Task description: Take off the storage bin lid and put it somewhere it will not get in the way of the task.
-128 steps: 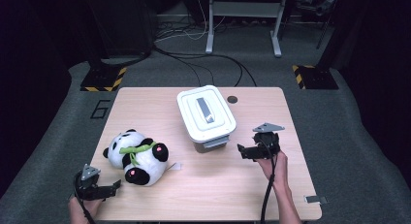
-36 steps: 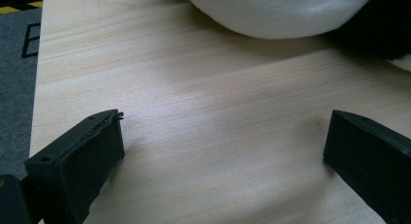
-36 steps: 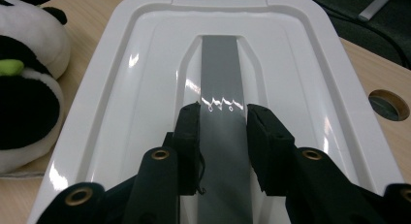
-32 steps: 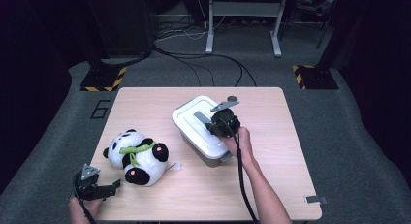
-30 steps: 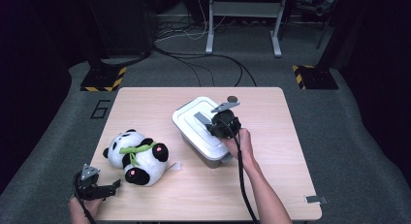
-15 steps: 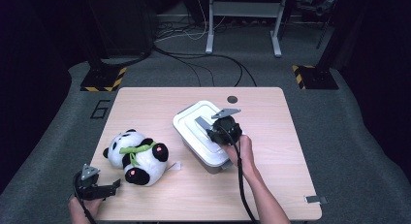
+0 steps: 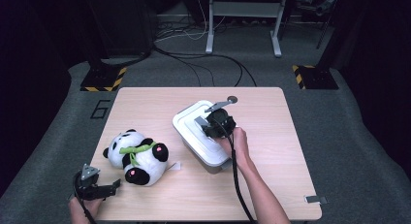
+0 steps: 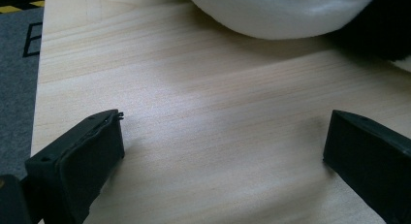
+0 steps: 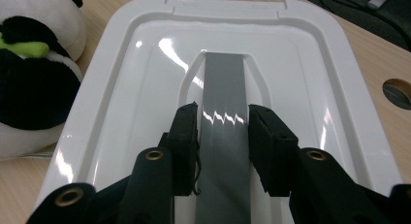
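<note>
The white plastic lidded box (image 7: 201,136) sits mid-table, skewed. The right gripper (image 9: 223,122) clamps the flat grey handle (image 9: 223,95) on its lid, one pad against each side. The left gripper (image 8: 218,146) gapes wide over the pale wooden table (image 8: 218,103), just short of the plush panda (image 7: 135,153).

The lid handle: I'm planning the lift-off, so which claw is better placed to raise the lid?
Right. The right claw is shut on the grey lid handle; the left claw idles open by the plush panda.
</note>
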{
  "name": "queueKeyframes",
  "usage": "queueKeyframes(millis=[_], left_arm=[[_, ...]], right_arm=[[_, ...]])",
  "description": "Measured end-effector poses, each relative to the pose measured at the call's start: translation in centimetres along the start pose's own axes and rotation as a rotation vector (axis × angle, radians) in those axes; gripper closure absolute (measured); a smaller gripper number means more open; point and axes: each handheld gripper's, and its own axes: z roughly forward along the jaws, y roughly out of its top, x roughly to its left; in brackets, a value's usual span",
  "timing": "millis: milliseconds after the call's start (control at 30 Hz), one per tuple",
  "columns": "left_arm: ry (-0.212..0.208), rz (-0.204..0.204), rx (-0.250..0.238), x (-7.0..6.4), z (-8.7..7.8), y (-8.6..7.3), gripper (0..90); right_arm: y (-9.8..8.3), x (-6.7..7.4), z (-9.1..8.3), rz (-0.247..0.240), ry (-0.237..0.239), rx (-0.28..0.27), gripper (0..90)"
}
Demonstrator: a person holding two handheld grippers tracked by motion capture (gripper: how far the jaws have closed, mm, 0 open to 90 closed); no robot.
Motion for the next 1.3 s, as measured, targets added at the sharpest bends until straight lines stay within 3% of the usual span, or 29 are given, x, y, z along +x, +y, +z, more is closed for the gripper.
queueKeyframes(millis=[400, 600, 900, 1067, 1300], left_arm=[[-0.002, 0.004, 0.001, 0.0, 0.0, 0.0, 0.4], [-0.002, 0.004, 0.0, 0.0, 0.0, 0.0, 0.4], [-0.002, 0.004, 0.0, 0.0, 0.0, 0.0, 0.5], [-0.002, 0.004, 0.0, 0.0, 0.0, 0.0, 0.4], [-0.002, 0.005, 0.0, 0.0, 0.0, 0.0, 0.5]], right_arm=[[-0.2, 0.2, -0.1, -0.025, -0.025, -0.026, 66.8], [-0.1, 0.1, -0.4, -0.009, -0.022, -0.042, 66.8], [0.6, 0.2, -2.1, -0.025, -0.032, -0.072, 66.8], [1.1, 0.1, -3.2, 0.006, -0.033, -0.088, 66.8], [1.3, -0.2, -4.3, -0.008, -0.051, -0.098, 66.8]])
